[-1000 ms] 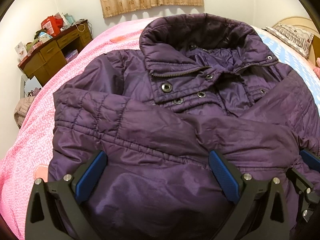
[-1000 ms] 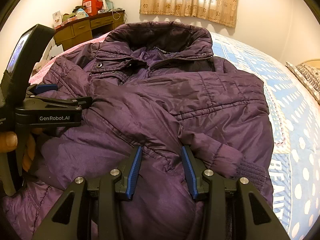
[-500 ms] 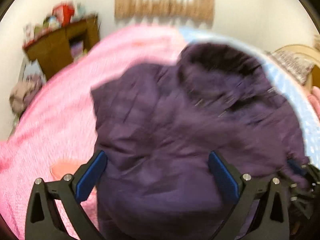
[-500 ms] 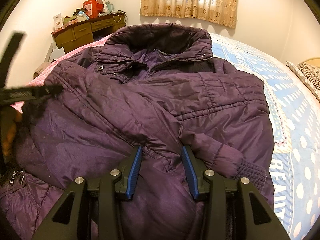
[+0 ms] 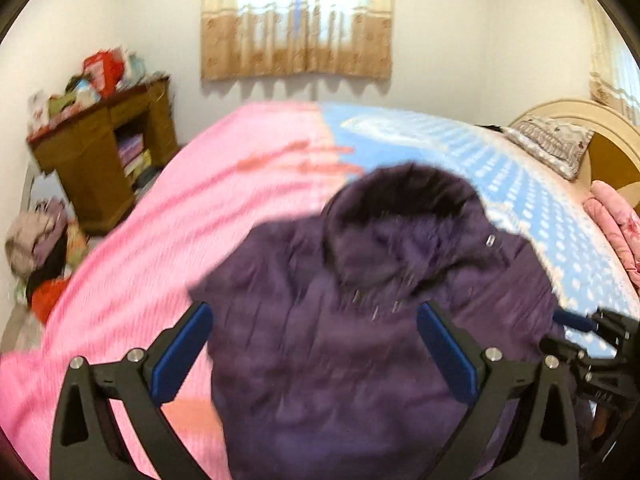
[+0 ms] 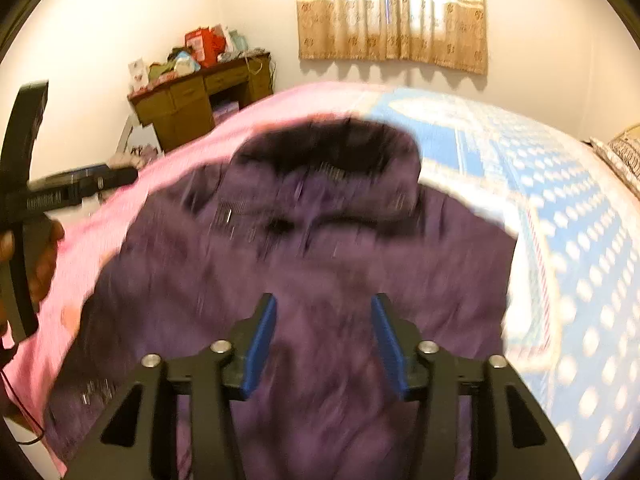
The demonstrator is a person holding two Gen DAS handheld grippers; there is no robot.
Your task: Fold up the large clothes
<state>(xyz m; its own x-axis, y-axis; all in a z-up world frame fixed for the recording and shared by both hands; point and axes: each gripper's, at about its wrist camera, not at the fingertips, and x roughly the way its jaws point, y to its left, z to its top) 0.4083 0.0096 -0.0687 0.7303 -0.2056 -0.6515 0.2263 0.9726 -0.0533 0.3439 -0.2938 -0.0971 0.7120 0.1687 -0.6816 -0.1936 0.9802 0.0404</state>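
A dark purple quilted jacket lies on the bed, collar toward the far wall, sleeves folded across its front; it also fills the right wrist view. Both views are blurred by motion. My left gripper is open wide, raised above the jacket's near part, holding nothing. My right gripper is open, its blue pads apart over the jacket's near middle, holding nothing. The left gripper's body shows at the left edge of the right wrist view, and the right gripper at the right edge of the left wrist view.
The bed has a pink cover on the left and a blue dotted cover on the right. A cluttered wooden desk stands by the left wall. A pillow and headboard are at far right. A curtain hangs on the back wall.
Both grippers have pulled up and back from the jacket, so it looks smaller and more of the bed shows. The right gripper's jaws have opened wider. The left gripper moved first.
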